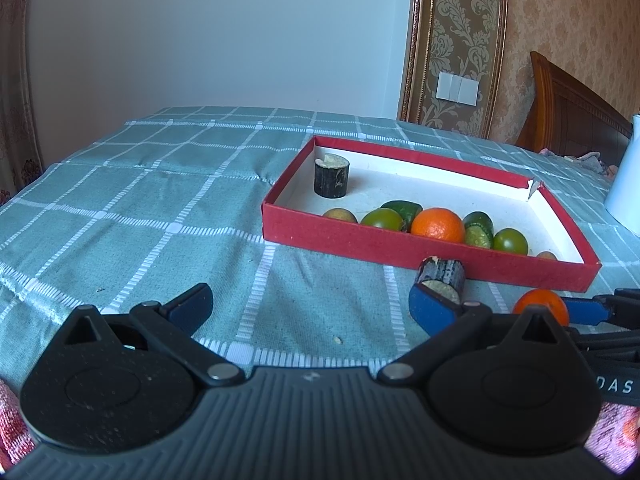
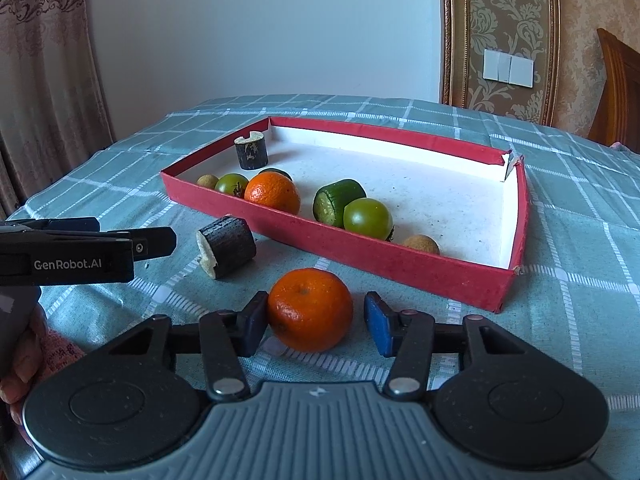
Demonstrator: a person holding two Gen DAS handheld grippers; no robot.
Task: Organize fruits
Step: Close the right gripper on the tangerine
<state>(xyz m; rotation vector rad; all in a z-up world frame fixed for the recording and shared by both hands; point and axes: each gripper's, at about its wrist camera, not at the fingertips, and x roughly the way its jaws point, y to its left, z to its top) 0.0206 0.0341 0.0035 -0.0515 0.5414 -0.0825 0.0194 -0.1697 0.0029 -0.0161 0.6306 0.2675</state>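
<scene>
White wall (image 1: 220,32), patterned wallpaper (image 1: 568,20), light switch (image 2: 508,68), curtain (image 2: 44,60).

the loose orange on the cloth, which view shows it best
Right wrist view: the orange sits whole and close between the right tongs. In the left wrist view the orange is small at the lower right, partly hidden behind the left tongs.

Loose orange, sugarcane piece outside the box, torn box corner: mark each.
Loose orange (image 2: 310,310), right wrist view, middle of its peel.
Sugarcane piece (image 2: 232,246), right wrist view, dark bark side.
Torn box corner (image 2: 512,164), right wrist view, split flap.
</scene>
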